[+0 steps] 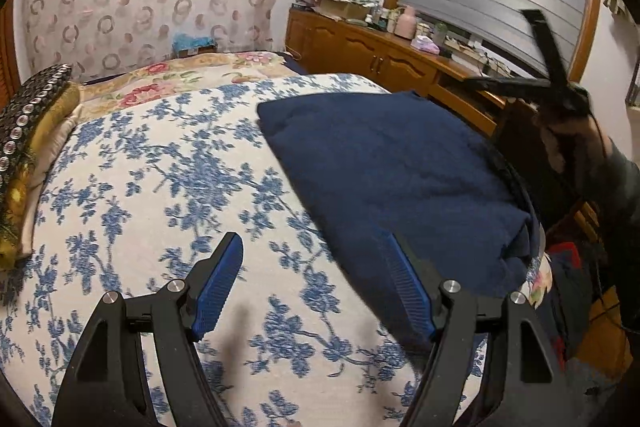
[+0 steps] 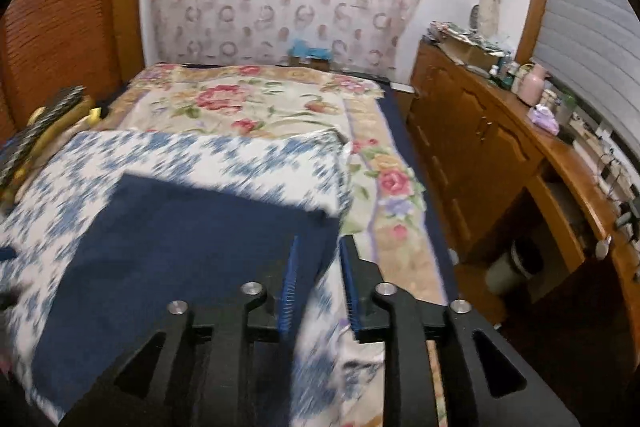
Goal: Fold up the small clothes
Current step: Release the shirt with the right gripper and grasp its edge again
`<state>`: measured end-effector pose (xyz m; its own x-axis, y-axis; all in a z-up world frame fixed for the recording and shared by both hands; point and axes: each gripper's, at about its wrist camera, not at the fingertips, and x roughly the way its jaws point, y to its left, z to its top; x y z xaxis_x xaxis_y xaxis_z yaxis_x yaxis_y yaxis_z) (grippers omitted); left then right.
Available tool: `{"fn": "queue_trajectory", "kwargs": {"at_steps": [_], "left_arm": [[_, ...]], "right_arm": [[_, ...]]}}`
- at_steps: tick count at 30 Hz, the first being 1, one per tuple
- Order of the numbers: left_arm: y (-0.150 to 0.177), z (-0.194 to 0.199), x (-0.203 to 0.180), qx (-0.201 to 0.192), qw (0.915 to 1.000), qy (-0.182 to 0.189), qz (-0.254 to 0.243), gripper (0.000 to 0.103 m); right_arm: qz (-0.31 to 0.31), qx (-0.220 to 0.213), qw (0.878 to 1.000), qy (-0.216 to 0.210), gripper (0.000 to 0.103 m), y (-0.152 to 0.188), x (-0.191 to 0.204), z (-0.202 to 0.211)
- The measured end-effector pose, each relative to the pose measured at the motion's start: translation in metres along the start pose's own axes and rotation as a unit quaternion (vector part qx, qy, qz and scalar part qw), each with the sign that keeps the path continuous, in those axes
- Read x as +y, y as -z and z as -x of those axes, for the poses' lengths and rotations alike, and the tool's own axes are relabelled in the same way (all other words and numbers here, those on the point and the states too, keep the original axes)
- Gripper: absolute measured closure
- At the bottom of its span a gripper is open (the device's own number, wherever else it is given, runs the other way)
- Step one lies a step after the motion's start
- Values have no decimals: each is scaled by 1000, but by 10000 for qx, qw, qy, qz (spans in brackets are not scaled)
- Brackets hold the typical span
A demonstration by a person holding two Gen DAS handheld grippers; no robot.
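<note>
Hovering left tongs (image 1: 316, 283) spread, empty; only left view shows right tongs (image 1: 500, 47) parted above navy garment (image 1: 392, 163).

The black left gripper (image 1: 316, 283) with blue ribbed pads hangs wide apart; the matching right gripper (image 2: 318, 283) stands slightly parted, gripping nothing.

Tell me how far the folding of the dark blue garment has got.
Done: the dark blue fleece garment lies as a neat folded rectangle on the blue-and-white floral bedspread. In hand: nothing; the left gripper hovers wide open, and the right gripper shows empty, parted jaws. Left: possibly another fold; no other clothes show.
</note>
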<state>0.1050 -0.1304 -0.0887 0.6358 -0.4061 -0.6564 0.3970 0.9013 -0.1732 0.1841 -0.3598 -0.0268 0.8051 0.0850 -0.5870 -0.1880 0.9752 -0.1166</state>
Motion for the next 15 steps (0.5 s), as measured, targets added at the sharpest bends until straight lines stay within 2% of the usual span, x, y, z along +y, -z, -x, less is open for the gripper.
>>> {"fn": "queue_trajectory", "kwargs": {"at_steps": [1,3,8,15], "left_arm": [[1,-1,-3,30,10000,19,-28,28],[3,-6,-10,121,9999,56,-102,28],[8,-15,-27,283,9989,213,-290,26],[10,-16,-40,363,9981,248,-427,23]], "right_arm": [[-14,-5,9999,-127,63,11,3,7],[-49,25,9996,-273,54,33,2,18],[-67,187,9989,-424,53,80,12,40],[-81,264,9973,-682,53,112,10,77]]}}
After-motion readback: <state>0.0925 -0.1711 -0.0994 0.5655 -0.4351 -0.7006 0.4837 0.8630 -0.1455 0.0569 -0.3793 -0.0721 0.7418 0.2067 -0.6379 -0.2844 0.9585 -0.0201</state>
